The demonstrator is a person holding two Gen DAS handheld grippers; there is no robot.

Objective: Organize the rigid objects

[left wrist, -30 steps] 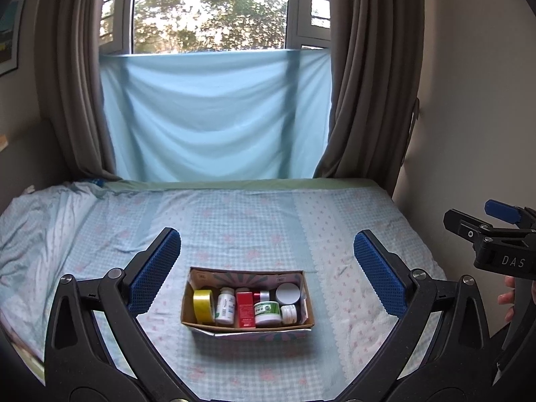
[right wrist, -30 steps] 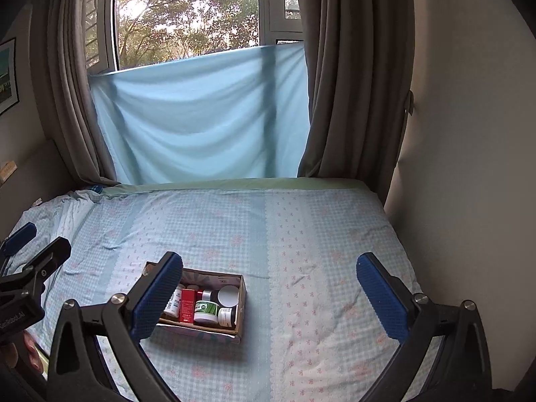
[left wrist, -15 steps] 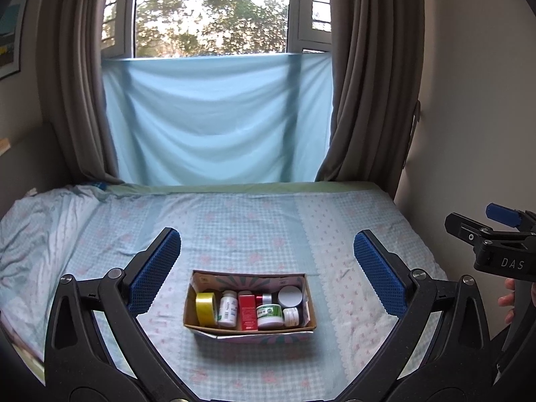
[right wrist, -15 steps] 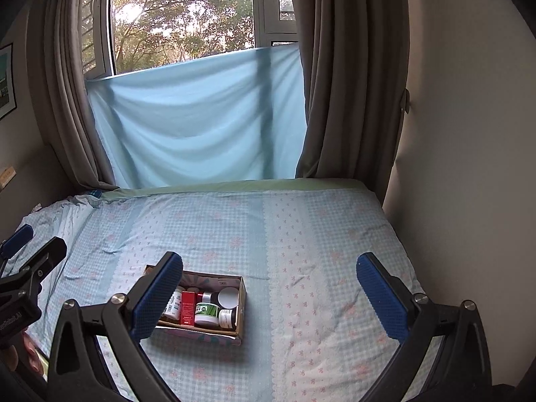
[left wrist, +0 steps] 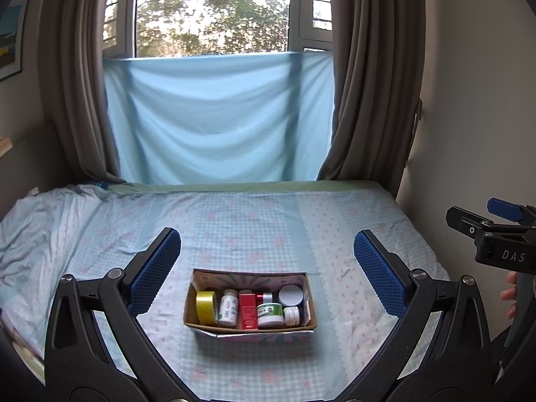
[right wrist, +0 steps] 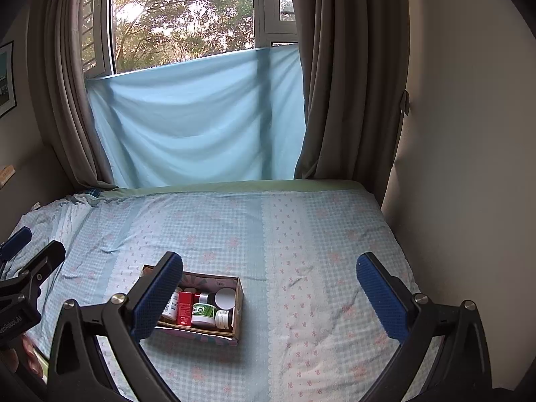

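I hold the left gripper [left wrist: 267, 273] and right gripper [right wrist: 270, 290] above the bed [left wrist: 254, 221], both spread wide and empty. The box [left wrist: 249, 330] sits on the near bed, holding tape [left wrist: 206, 306], bottle [left wrist: 228, 308] and jars.

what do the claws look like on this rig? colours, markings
Both alike: the left claw and right claw have matte black angled arms with silver pivot bolts and blue textured pads. White "DAS" lettering marks the right one's body. No cables or sleeves visible.
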